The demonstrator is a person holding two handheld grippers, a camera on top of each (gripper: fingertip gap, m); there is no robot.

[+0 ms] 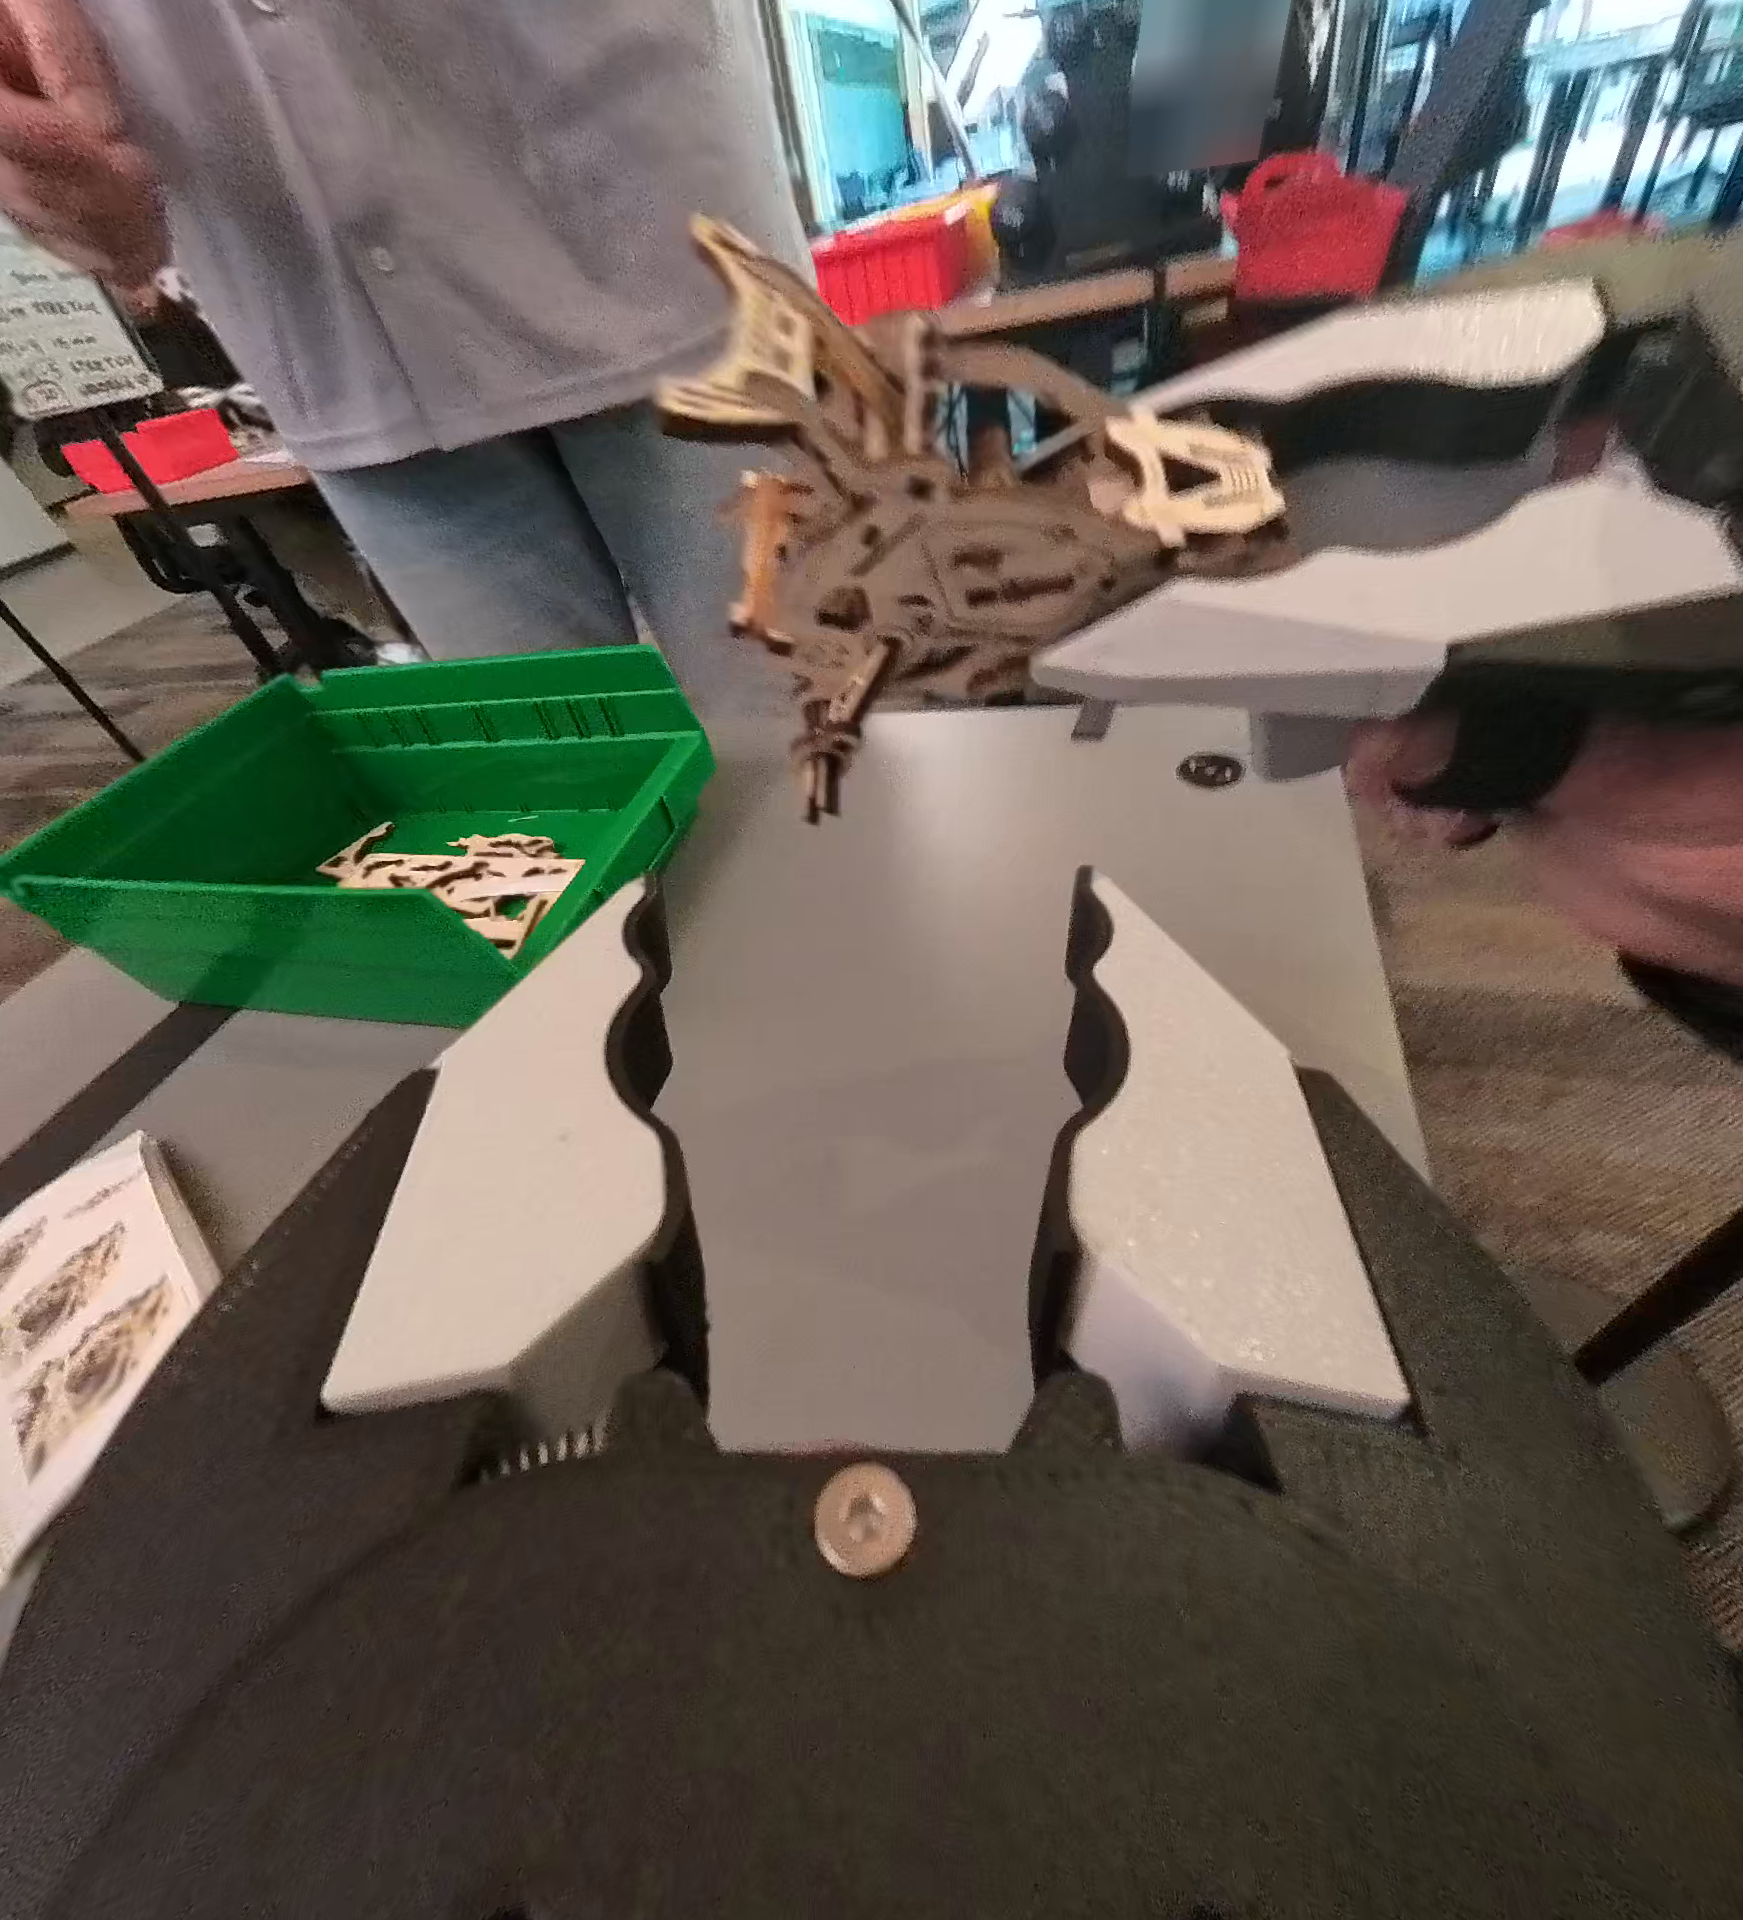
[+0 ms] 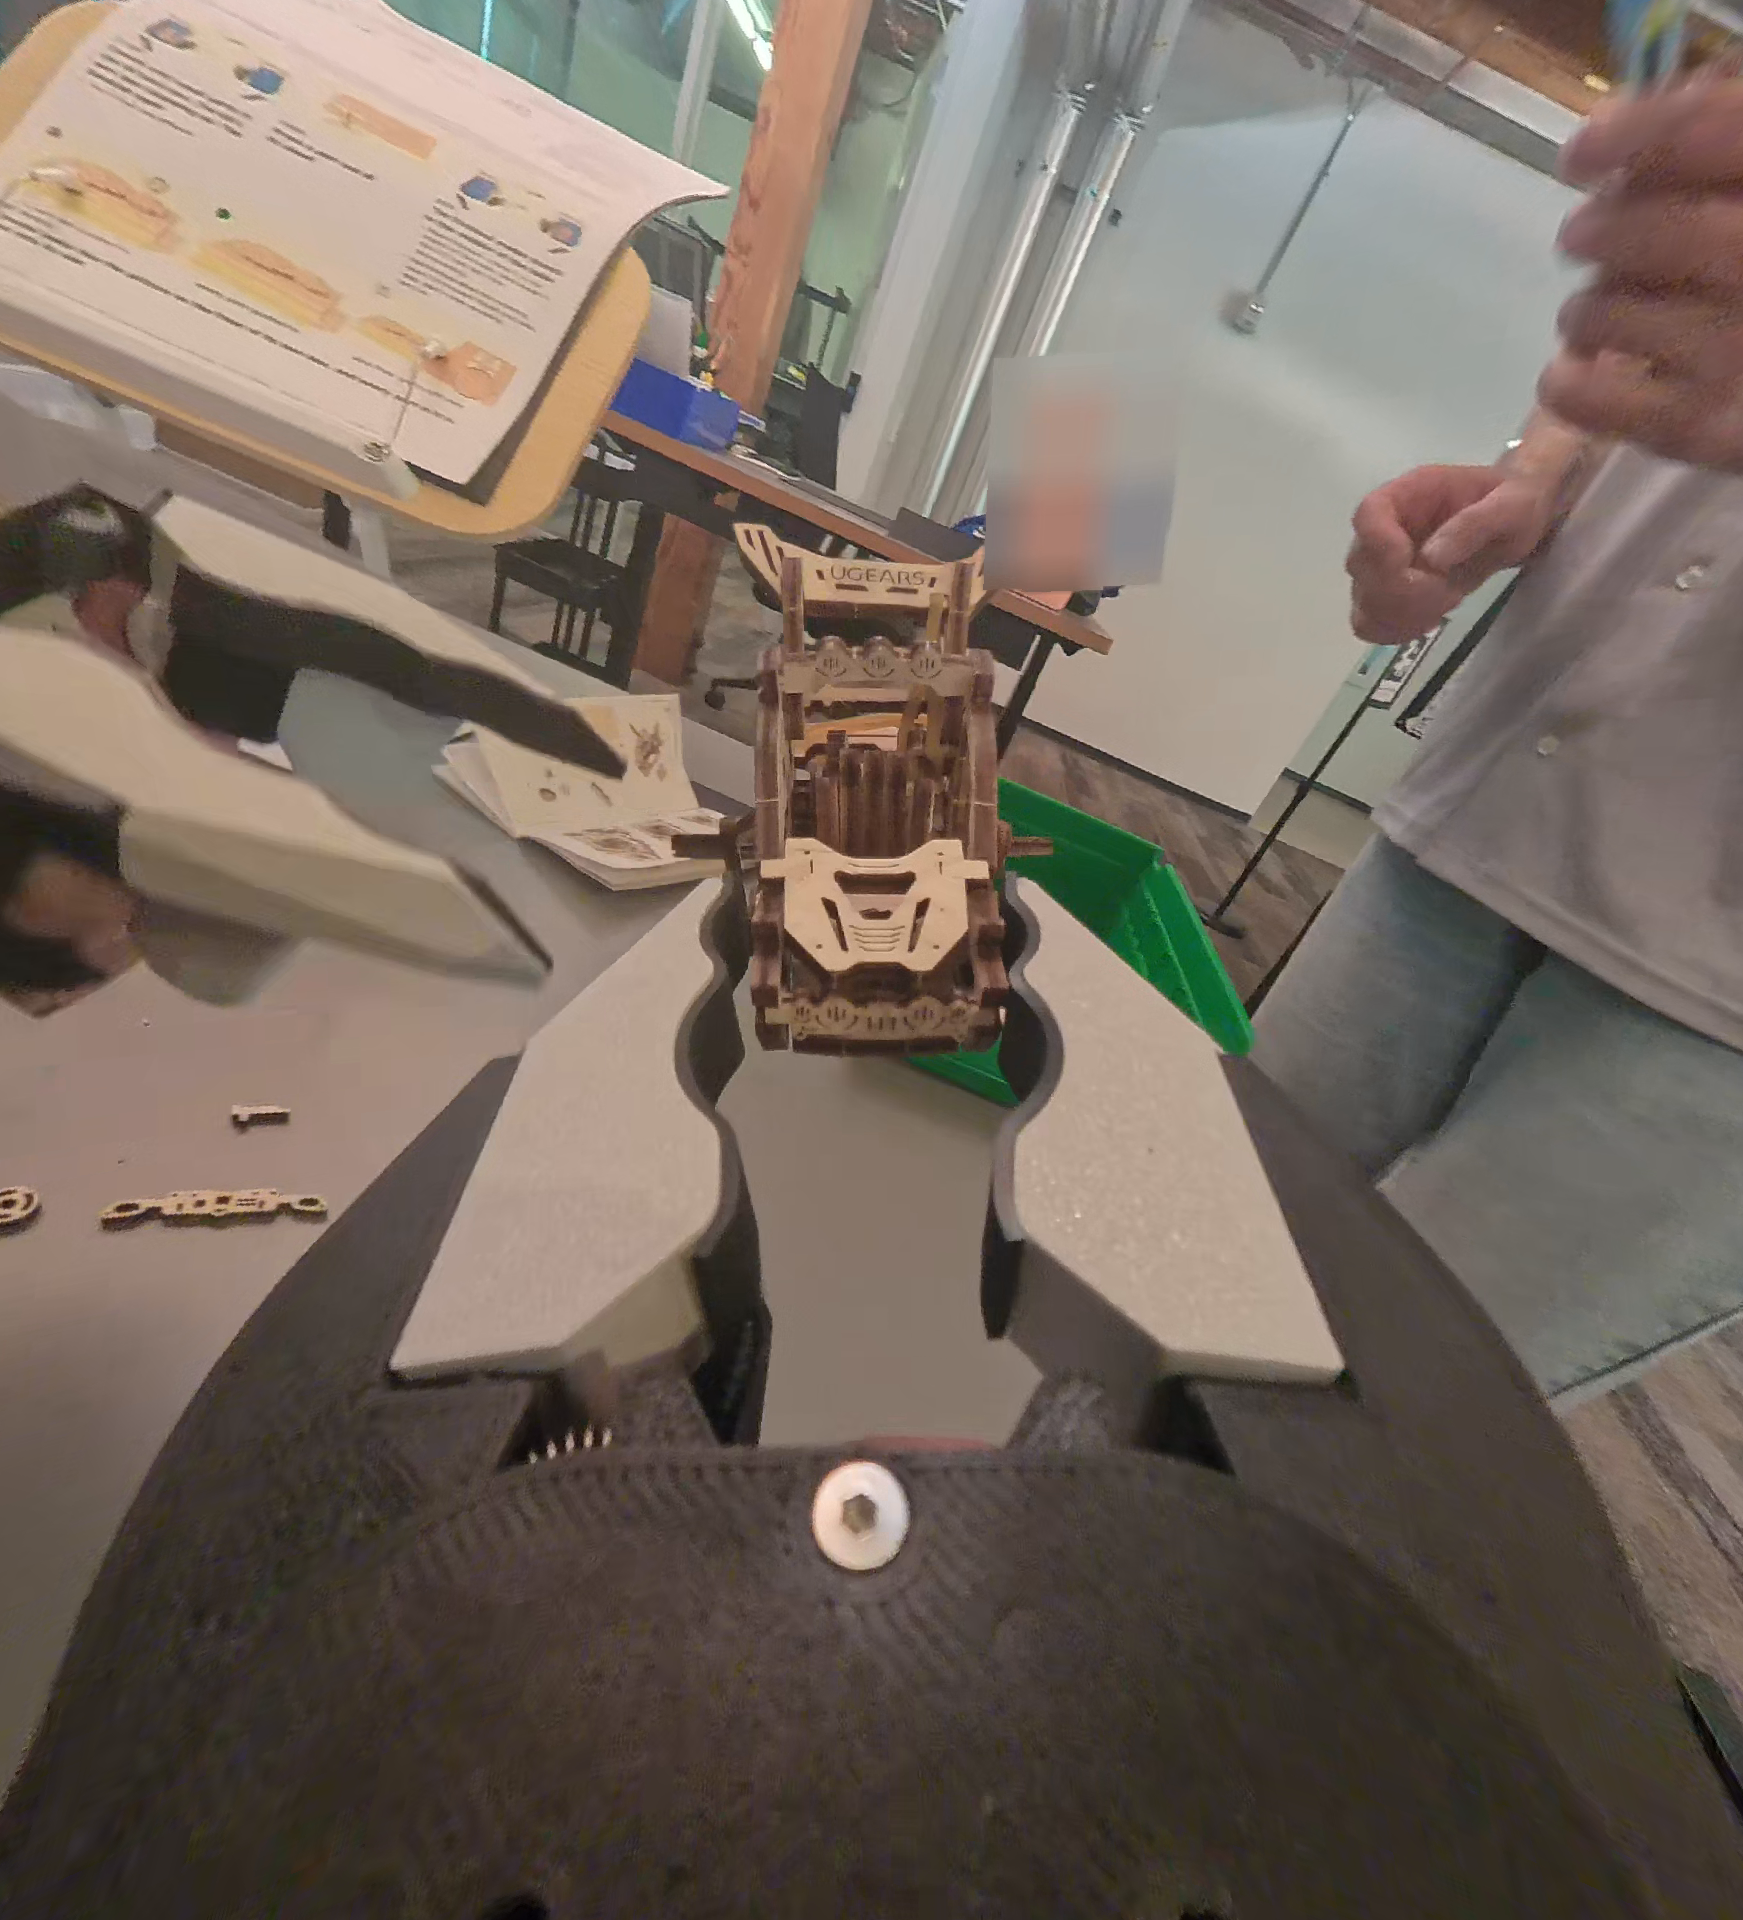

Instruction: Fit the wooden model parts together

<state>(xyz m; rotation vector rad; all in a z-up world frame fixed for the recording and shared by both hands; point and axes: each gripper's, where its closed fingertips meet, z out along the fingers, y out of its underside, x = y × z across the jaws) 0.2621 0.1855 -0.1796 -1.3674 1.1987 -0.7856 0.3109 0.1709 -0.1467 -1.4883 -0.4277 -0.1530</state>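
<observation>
Right claw [image 2: 872,935] around one model [image 2: 872,831] (tilted)

- The counter [image 1: 877,1091] lies bare between the left gripper [image 1: 867,987]'s wide-apart fingers, giving open room straight ahead.
- The wooden model [image 1: 950,540], held up in the right gripper [image 1: 1199,540], stands over the counter's far end.
- The green bin [image 1: 254,914] sits on the left front corner, loose wooden pieces [image 1: 462,883] inside.
- An open booklet [image 1: 46,1340] lies on the counter at near left.
- A standing person [image 1: 410,260] blocks the far side, just behind the bin.
- In the right wrist view, small loose parts [image 2: 212,1207] lie scattered on the counter at left, below the left gripper [image 2: 576,862].
- A tilted instruction stand [image 2: 275,239] rises behind them.
</observation>
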